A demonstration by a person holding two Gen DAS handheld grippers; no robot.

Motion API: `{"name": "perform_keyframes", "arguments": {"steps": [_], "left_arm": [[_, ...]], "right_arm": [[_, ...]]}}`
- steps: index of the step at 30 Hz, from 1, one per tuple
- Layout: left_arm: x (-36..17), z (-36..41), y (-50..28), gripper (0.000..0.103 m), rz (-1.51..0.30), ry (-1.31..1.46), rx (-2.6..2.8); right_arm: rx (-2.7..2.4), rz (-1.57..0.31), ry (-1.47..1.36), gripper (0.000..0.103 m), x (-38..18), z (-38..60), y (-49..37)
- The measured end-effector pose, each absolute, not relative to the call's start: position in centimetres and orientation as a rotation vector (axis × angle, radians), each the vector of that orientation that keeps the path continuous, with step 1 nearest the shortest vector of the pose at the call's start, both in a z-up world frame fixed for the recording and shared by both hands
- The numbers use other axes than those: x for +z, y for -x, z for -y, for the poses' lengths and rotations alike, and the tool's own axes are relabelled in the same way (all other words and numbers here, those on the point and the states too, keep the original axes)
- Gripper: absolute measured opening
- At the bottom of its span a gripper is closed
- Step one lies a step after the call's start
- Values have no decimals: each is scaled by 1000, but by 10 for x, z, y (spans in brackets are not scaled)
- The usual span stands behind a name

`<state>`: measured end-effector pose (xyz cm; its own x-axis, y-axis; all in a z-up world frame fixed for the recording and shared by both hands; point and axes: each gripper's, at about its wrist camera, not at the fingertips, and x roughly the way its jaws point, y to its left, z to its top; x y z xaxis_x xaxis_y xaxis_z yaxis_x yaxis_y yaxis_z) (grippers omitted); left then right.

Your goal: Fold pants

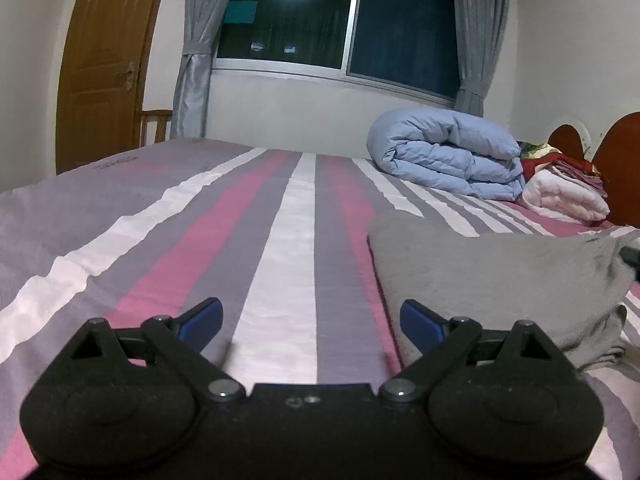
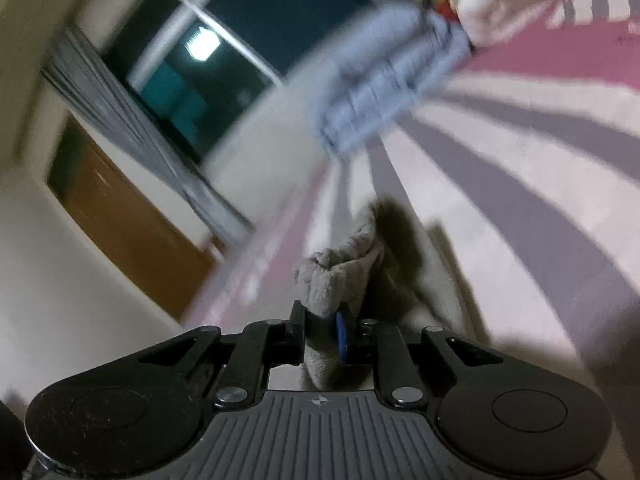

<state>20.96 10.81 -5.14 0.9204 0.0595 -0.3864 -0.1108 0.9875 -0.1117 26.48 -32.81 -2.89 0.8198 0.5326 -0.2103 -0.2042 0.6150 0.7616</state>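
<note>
Looking along the left gripper (image 1: 311,318), its two blue-tipped fingers (image 1: 204,314) stand wide apart with nothing between them, hovering over the striped bed cover (image 1: 224,232) near the bed's near edge. A wooden door (image 1: 104,60) fills the far left of the room, then a grey curtain (image 1: 196,60) and a dark window (image 1: 340,20) above the bed's far edge. Nothing lies on the cover in front of this gripper.

Further right, the grey pants (image 1: 500,276) lie bunched on the cover by the near right side, just beside the right-hand finger of the left gripper; whether they touch it cannot be told. A rolled blue duvet (image 1: 448,152) sits toward the far right corner, with a folded pale blanket (image 1: 564,196) next to it against the reddish headboard (image 1: 616,168).

In the right wrist view, tilted and blurred, the right gripper (image 2: 320,332) is clamped on a fold of the pants (image 2: 336,276), the cloth pinched between its fingers and standing up ahead of them, dark in the shadow behind. The striped cover (image 2: 520,184) spreads to the right and the duvet (image 2: 380,92) shows blurred above.
</note>
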Motion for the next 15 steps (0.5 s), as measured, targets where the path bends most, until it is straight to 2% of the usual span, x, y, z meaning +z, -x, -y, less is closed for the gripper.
{"name": "perform_keyframes", "arguments": {"steps": [1,4,15], "left_arm": [[-51,-108,-210,89,-393,130,88],[-52,-107,-211,89,-400,114,88],[-51,-107,-207,89,-391,119,95]], "right_arm": [[411,-452,-782,15,-31,331,-263],[327,-624,-791,15,-57,334,-276],[259,-413,-487,22,-2,294,-227]]}}
